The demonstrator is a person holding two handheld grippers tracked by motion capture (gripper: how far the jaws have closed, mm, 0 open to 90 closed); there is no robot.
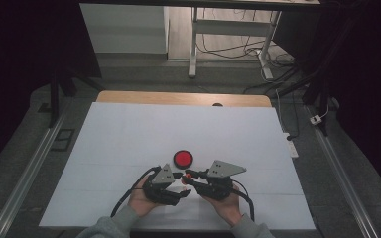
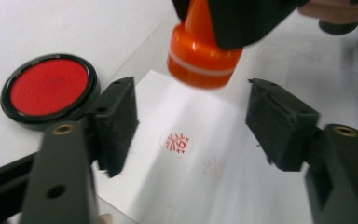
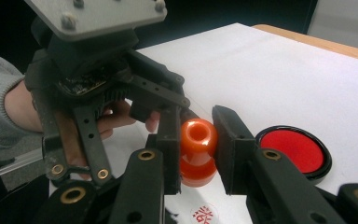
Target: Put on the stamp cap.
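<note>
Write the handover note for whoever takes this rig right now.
Right gripper: shut on the orange stamp, held just above the paper.
Left gripper: open, jaws astride the paper by the prints.
Red ink pad: open, on the table just beyond the grippers.
Done: one clear red print and a faint one beside it.
Left: probably re-ink and stamp again, or set the stamp down.

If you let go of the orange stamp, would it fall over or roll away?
The orange stamp is held by its narrow waist in the right gripper, above the paper. Its wide flat bottom would probably let it stand. Tipped on its side, its round body would likely roll. It looks like smooth hard plastic, so probably stiff and a bit slippery.
</note>
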